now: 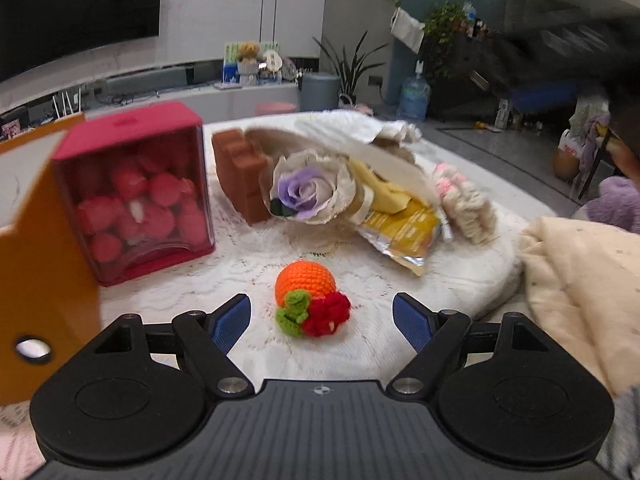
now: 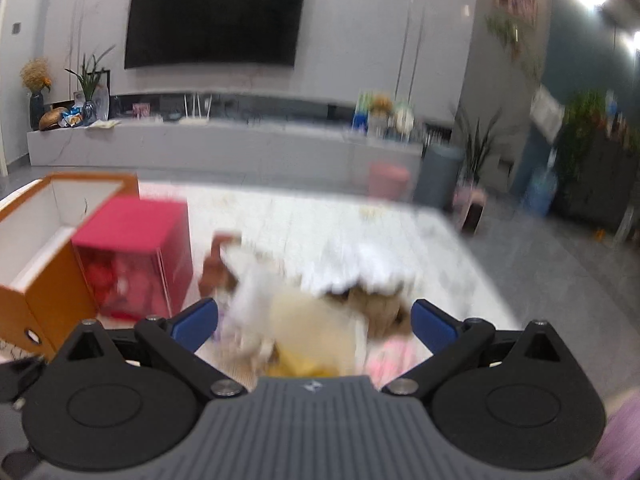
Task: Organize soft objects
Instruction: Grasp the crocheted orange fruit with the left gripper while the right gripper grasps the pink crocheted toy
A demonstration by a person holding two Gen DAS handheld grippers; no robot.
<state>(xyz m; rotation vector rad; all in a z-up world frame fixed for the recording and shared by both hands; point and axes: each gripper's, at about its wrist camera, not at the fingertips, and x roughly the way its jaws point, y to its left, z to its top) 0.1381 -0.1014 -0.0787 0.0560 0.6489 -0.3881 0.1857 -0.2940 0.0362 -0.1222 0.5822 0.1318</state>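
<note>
A crocheted orange ball (image 1: 306,282) with green leaves and a red flower lies on the white lace cloth (image 1: 248,264), right between the blue fingertips of my left gripper (image 1: 322,322), which is open and apart from it. Behind it sit a purple fabric rose (image 1: 308,190), a brown chocolate-shaped block (image 1: 240,172), a yellow snack packet (image 1: 400,224) and a cream and pink knitted piece (image 1: 468,200). My right gripper (image 2: 314,324) is open above the same pile (image 2: 304,320), which is blurred in its view.
A pink clear-fronted box (image 1: 140,192) of red balls stands at the left, beside an open orange box (image 2: 52,240). A cream blanket (image 1: 580,288) and a purple plush (image 1: 620,204) lie at the right. The table edge curves round behind the pile.
</note>
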